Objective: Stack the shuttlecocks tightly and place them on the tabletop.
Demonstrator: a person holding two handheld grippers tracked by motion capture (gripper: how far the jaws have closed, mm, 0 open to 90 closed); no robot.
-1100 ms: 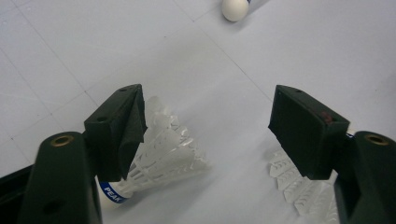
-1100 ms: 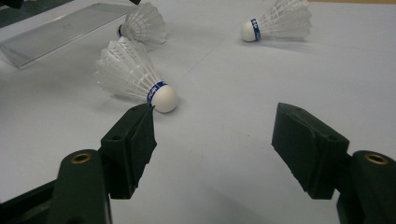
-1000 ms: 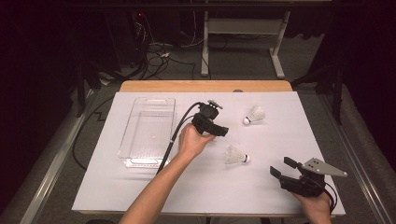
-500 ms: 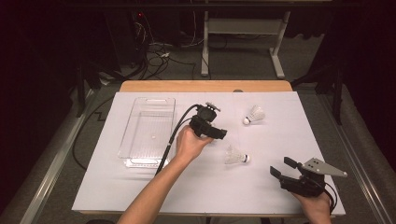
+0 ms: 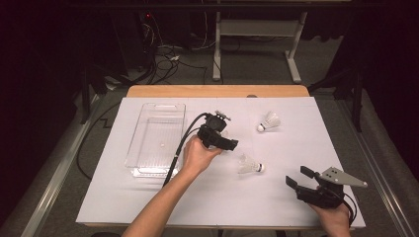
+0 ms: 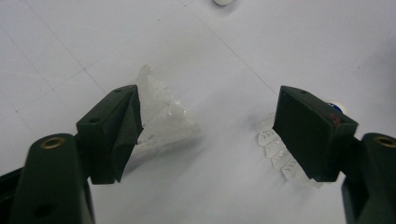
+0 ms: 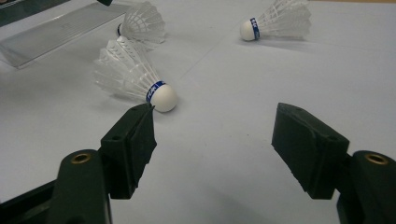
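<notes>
The left gripper (image 5: 223, 139) hovers over the middle of the white worktop (image 5: 148, 197), jaws wide and empty; in the left gripper view one shuttlecock (image 6: 161, 114) lies just beyond the left jaw, feathers partly hidden behind it, and a second shuttlecock (image 6: 280, 151) peeks out from behind the other jaw. From above, the second shuttlecock (image 5: 249, 166) lies near the worktop's centre, just right of the left gripper; a third shuttlecock (image 5: 269, 121) sits farther back, well apart. The right gripper (image 5: 299, 178) rests low at the near right corner, jaws likewise wide, holding nothing. A clear tray (image 5: 148, 168) stands left of the left hand, seemingly empty apart from a small speck.

The likely work is gathering shuttlecocks into the tray; the risk lies in the approach. Neither shuttlecock sits centred between the left jaws, so closing now would probably catch only feather tips, or nudge the light cone aside; a squeeze across the skirt could crush feathers; the trailing cable (image 5: 178, 148) could also snag the tray's rim when the hand swings over.
</notes>
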